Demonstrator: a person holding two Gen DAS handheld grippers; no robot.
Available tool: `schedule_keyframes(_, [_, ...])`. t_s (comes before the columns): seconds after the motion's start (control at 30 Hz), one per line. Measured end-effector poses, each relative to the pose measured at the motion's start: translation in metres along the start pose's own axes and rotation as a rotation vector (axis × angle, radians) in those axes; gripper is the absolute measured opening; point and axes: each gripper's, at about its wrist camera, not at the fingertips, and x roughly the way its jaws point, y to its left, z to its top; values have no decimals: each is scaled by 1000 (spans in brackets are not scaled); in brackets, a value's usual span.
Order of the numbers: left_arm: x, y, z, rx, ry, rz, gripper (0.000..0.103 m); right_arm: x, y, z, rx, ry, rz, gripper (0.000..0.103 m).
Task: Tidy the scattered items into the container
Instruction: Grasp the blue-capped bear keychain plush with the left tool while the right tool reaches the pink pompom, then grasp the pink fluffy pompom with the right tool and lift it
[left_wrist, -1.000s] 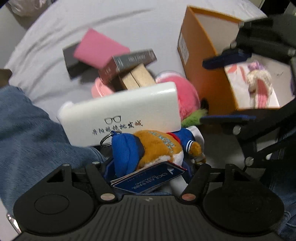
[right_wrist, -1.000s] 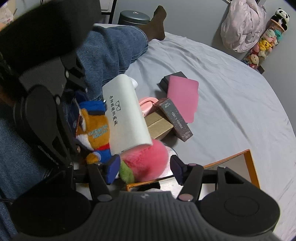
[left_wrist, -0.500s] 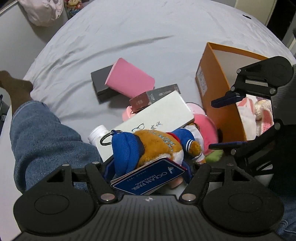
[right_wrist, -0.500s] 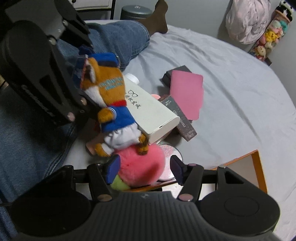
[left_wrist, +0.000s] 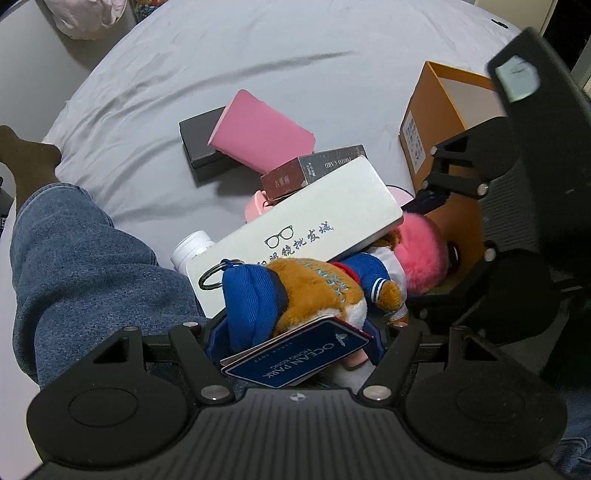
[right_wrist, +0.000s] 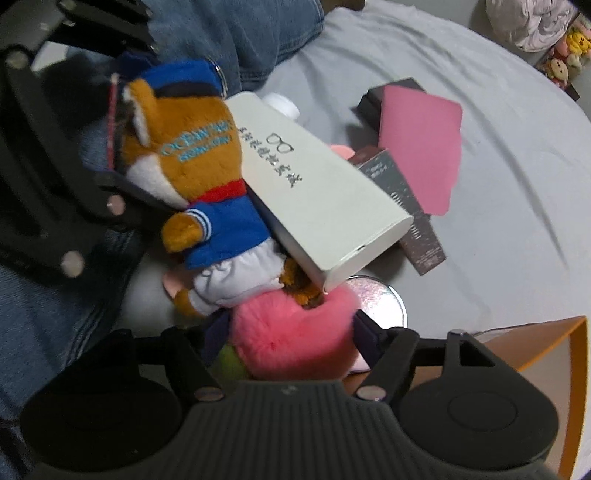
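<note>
Fingers of your left gripper (left_wrist: 295, 328) pinch the brown plush fox (left_wrist: 314, 291) at its blue cap; your right gripper (right_wrist: 291, 328) clamps the fluffy pink pom-pom (right_wrist: 295, 332). Largest first: wrinkled grey sheet (left_wrist: 258, 55), rigid orange cardboard box (left_wrist: 436, 110) (open-topped, beside the pile), smooth white glasses case (left_wrist: 314, 225) tilted over the fox, matte pink pouch (left_wrist: 258, 129).
</note>
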Motion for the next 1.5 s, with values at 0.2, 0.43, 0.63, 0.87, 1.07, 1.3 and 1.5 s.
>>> schedule_keyframes(0.2, [0, -2, 0, 11, -1, 6, 80, 10, 4, 4, 10, 28, -30, 66])
schedule_keyframes(0.43, [0, -6, 0, 28, 0, 5, 80, 17, 8, 4, 5, 50, -41, 51])
schedule_keyframes(0.63, [-2, -4, 1, 32, -6, -6, 80, 10, 11, 0, 15, 27, -54, 48])
schedule_keyframes(0.87, [-18, -8, 3, 47, -51, -9, 80, -19, 23, -8, 13, -42, -94, 43])
schedule_keyframes(1.07, [-40, -10, 7, 42, -129, -21, 80, -55, 10, -12, 119, -151, -93, 1])
schedule_keyframes(1.3, [-57, -6, 13, 47, -182, -20, 80, -59, 10, -8, 134, -174, -95, 4])
schedule_keyframes(1.5, [-49, 2, 13, 53, -157, -9, 80, -37, 10, -7, 107, -82, -53, 49])
